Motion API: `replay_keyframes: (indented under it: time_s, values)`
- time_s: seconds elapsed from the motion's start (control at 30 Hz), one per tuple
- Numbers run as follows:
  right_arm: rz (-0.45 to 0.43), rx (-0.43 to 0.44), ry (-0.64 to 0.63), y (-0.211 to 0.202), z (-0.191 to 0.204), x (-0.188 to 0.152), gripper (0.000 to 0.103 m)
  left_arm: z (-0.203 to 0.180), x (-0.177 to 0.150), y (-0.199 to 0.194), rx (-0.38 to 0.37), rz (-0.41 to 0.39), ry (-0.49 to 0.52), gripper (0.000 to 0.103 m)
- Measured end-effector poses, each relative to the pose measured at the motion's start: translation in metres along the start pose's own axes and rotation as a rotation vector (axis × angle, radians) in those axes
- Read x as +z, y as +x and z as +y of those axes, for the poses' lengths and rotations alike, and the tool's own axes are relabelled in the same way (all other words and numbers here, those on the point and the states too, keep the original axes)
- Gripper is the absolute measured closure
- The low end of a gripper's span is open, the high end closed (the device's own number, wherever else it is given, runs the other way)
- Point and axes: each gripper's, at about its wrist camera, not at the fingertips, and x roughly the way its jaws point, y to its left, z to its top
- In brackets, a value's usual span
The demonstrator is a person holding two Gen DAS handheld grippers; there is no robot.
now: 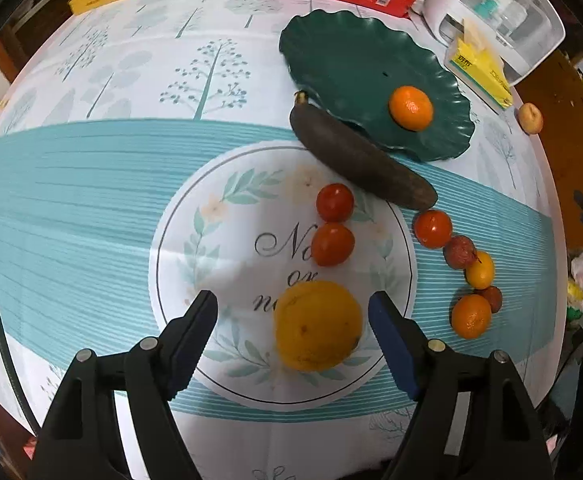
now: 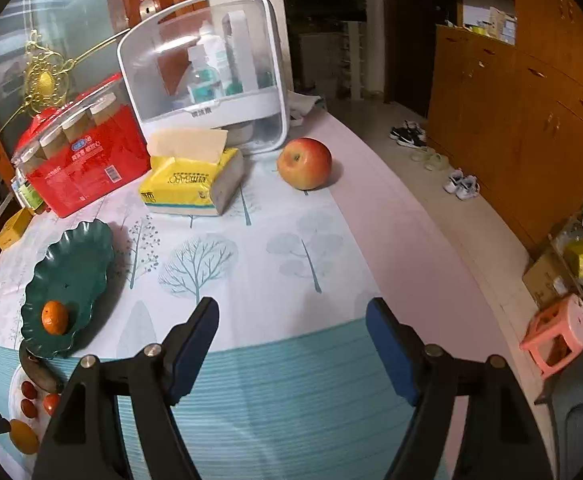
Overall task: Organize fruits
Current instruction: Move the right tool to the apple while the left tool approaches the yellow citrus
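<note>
We count the job as barely begun: the green dish (image 1: 331,52) holds a single tangerine (image 1: 410,108), and everything else still lies on the tabletop (image 1: 91,200). A dark long fruit (image 1: 361,160) leans on the dish rim at its 7 o'clock; three tomatoes (image 1: 334,202) and a curved row of small fruits (image 1: 471,280) sit below it. Our left claw (image 1: 293,312) stands wide with the big orange (image 1: 318,326) between its pads, untouched as far as we can see. Our right claw (image 2: 293,312) is wide and empty, facing the apple (image 2: 304,163) at its 12 o'clock, beside the tissue pack (image 2: 187,184)
</note>
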Motion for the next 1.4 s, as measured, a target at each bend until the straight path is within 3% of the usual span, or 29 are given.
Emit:
replay_keyframes:
  time_s: [0.47, 1.0, 1.4]
  values:
    - [-0.039, 0.038, -0.08, 0.029, -0.008, 0.041, 0.026, -0.013, -0.029, 0.018, 0.064, -0.025, -0.053, 0.026]
    - [-0.008, 0.084, -0.072, 0.113, -0.014, 0.107, 0.025, -0.001, -0.03, 0.028, 0.064, -0.077, -0.164, 0.026]
    - [0.049, 0.022, -0.09, 0.177, -0.021, 0.13, 0.02, -0.013, -0.017, 0.036, 0.113, -0.064, -0.167, 0.026]
